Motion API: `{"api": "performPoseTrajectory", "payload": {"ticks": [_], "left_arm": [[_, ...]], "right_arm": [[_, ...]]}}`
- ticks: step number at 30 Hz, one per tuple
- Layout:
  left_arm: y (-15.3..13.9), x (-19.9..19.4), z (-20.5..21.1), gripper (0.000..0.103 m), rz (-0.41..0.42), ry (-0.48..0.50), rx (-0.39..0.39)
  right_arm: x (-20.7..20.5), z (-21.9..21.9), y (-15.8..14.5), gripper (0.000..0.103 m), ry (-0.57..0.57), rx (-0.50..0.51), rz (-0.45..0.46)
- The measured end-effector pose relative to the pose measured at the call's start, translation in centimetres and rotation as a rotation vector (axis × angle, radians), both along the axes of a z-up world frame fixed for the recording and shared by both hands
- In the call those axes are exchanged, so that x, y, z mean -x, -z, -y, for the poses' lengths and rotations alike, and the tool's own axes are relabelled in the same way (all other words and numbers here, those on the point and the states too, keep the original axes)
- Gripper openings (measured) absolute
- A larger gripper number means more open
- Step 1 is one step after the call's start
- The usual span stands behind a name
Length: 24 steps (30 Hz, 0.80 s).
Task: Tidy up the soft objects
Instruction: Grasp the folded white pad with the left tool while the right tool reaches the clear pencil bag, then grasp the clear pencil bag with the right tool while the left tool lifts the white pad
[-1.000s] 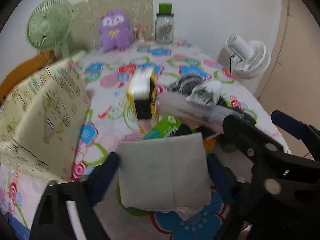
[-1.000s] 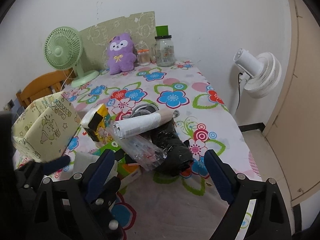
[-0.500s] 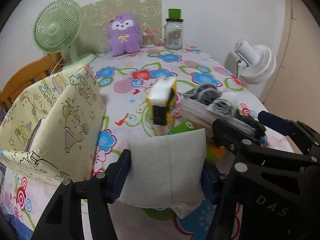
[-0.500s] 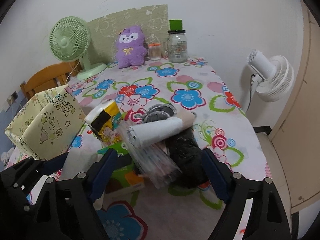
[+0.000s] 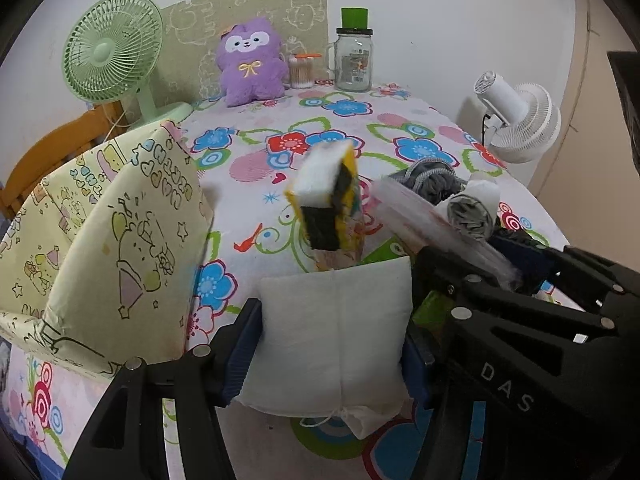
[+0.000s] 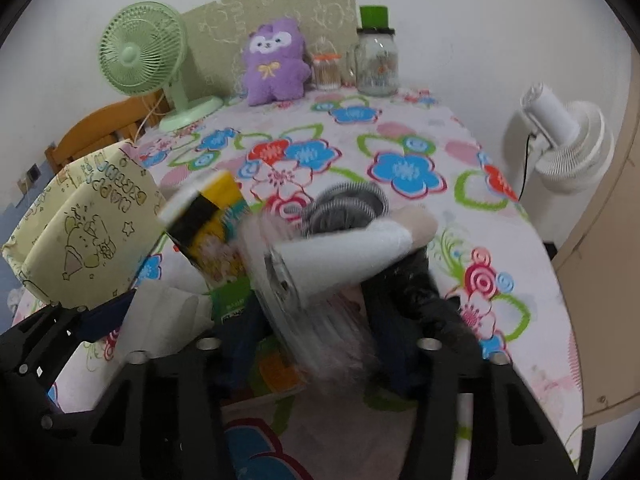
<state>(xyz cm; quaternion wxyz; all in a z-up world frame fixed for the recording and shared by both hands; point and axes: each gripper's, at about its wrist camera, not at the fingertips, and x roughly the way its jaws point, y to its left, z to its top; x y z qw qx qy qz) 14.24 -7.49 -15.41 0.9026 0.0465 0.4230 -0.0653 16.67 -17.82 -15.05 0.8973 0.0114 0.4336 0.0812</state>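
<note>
My left gripper (image 5: 332,344) is shut on a white folded cloth pad (image 5: 334,340) and holds it above the table's front, right of the yellow patterned fabric box (image 5: 100,248). My right gripper (image 6: 316,340) is closed around a clear plastic packet (image 6: 312,312) in the pile; the view is blurred. The pile holds a pack of yellow and black sponges (image 5: 328,200), a white roll (image 6: 344,256), grey yarn (image 6: 348,208) and a black bag (image 6: 416,292). The right gripper's arm (image 5: 520,320) shows in the left wrist view.
A purple plush (image 5: 250,60), a glass jar (image 5: 354,60) and a cotton swab tub (image 5: 302,70) stand at the table's back. A green fan (image 5: 112,56) stands back left, a white fan (image 5: 520,120) beyond the right edge. A green box (image 6: 232,300) lies under the pile.
The right gripper has moved forward into the pile and closed around the clear packet. The left gripper has lifted slightly with the white pad, still held.
</note>
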Motion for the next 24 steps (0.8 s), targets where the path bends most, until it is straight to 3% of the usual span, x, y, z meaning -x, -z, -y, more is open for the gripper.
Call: {"api": "performPoseTrajectory", "payload": {"ticks": [3,8,24], "left_arm": [[0.0,0.0,-0.1,0.065,0.002,-0.001,0.003],[-0.4,0.6,0.0,0.065,0.006,0.005,0.001],[-3.3,3.9,-0.7,0.063,0.078,0.003,0.024]], "right_arm": [[0.3,-0.1,-0.2,0.038,-0.009,-0.012,0.001],[1.1,-0.2,-0.6,0.031,-0.017,-0.029,0.009],[5.4,-0.2,-4.5,0.029,0.024,-0.020,0.097]]}}
